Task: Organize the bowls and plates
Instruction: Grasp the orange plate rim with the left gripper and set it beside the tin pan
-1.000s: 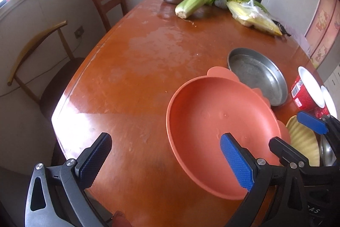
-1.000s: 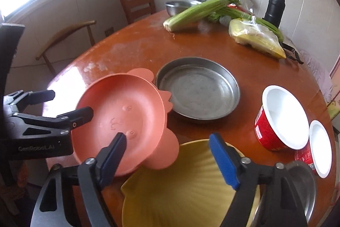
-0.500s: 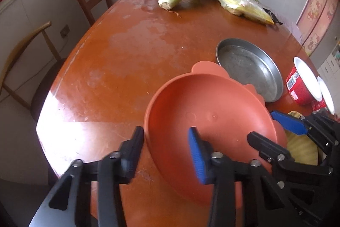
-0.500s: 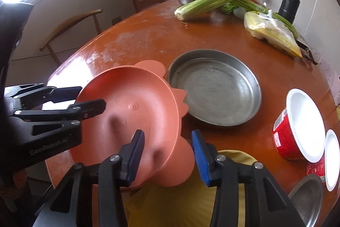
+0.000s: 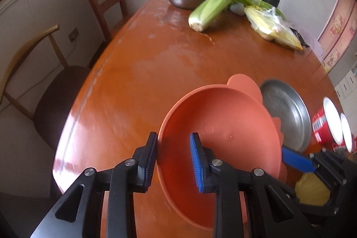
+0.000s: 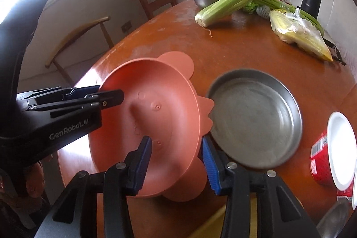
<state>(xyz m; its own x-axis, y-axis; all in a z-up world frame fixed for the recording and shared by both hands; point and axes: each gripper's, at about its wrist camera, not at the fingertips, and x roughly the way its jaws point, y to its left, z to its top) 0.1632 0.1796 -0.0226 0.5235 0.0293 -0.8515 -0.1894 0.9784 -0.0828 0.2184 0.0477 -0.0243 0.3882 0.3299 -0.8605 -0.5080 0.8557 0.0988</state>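
Left wrist view: the rim of the orange bowl (image 5: 223,144) is being straddled by the jaws of the left gripper (image 5: 174,162), which are closing, the outer pad already lying against the wall and the inner one standing inside the bowl. In the right wrist view the opposite rim of the orange bowl (image 6: 156,122) is being clamped by the right gripper (image 6: 176,162), its jaws clenched with one pad inside and one outside. The bowl is being held tilted over the near part of the worktop (image 5: 156,64), just beside the steel pan (image 6: 254,119). The bowl's near edge is being cut off behind the gripper bodies, and whether its underside is touching the worktop cannot be told. A yellow dish (image 5: 312,191) is being mostly hidden behind the right gripper. The bowl is being shown as matte orange plastic, round, with ear-like tabs on its rim and small raised marks inside.
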